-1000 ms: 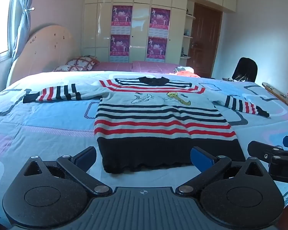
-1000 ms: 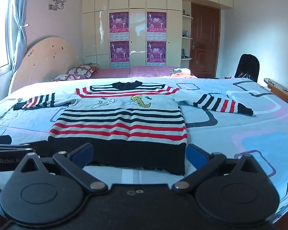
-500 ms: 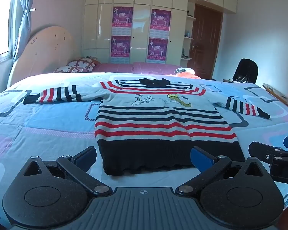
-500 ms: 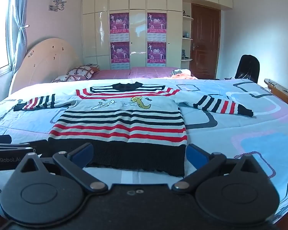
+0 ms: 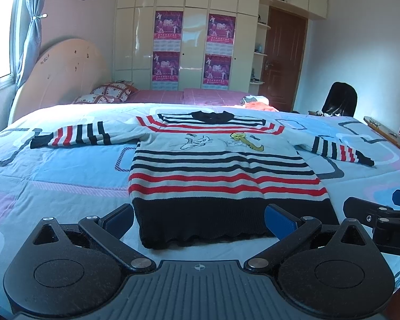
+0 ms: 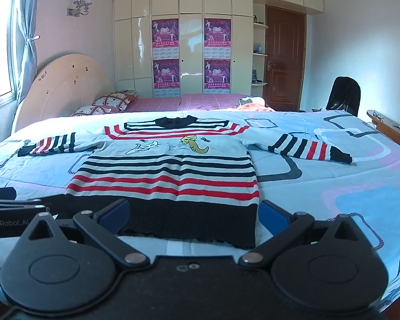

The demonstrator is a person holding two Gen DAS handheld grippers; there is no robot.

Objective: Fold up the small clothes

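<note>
Since a second ago almost nothing has shifted; the sweater (image 5: 221, 176) only sits slightly lower in my left view, lying flat and face up on the blue bedspread (image 5: 53, 186). Its hem faces me, collar away, long axis sleeve to sleeve, I judge for folding. My left gripper (image 5: 200, 220) and right gripper (image 6: 193, 214) hover just before the hem, jaws wide, holding nothing.

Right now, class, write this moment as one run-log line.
phase: pre-grasp | left gripper: open, empty | right gripper: open, empty | striped sweater: flat on bed, sleeves spread, unfolded
</note>
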